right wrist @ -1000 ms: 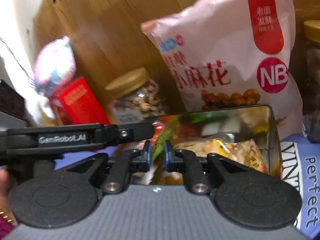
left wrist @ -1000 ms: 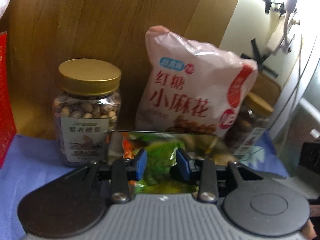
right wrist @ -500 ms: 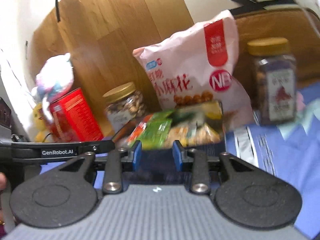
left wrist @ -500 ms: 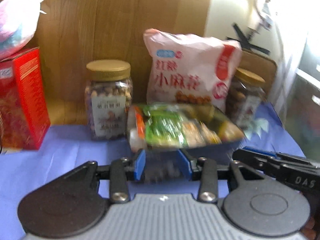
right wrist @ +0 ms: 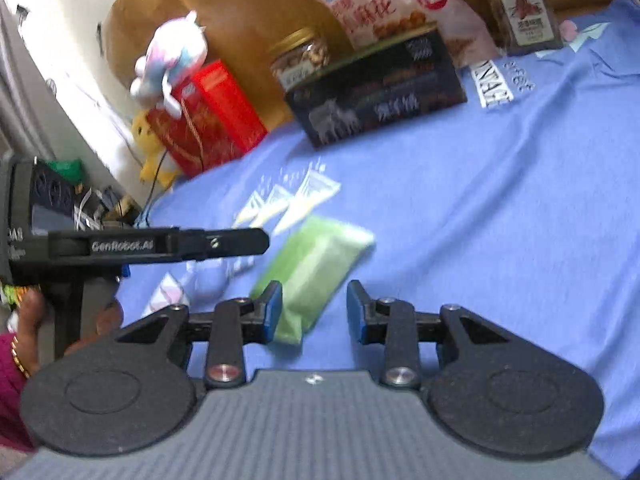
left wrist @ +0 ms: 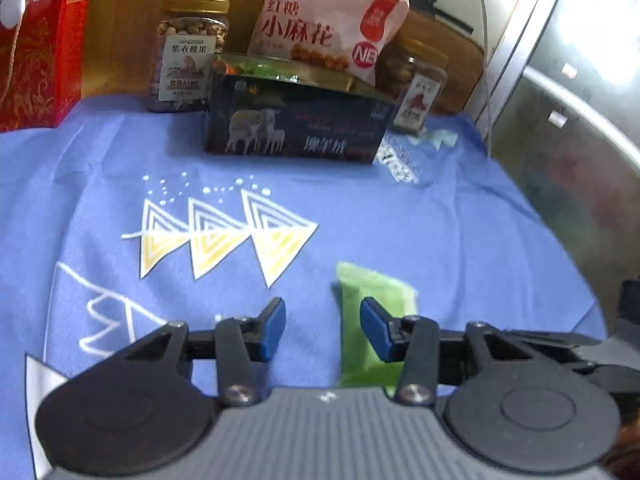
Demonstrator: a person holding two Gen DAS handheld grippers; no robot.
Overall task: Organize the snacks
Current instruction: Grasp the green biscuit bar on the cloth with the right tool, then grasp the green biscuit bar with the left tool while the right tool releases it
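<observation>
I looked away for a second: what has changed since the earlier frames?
Both grippers have pulled back from the dark snack box to the near part of the blue cloth. The left gripper and right gripper have just been opening; neither grips anything. A green packet lies on the cloth by the open fingers. The jars, pink bag and red box stayed put.

Blue printed cloth (left wrist: 440, 216) underneath; plush toy (right wrist: 172, 60) atop red box (right wrist: 216, 116).
</observation>
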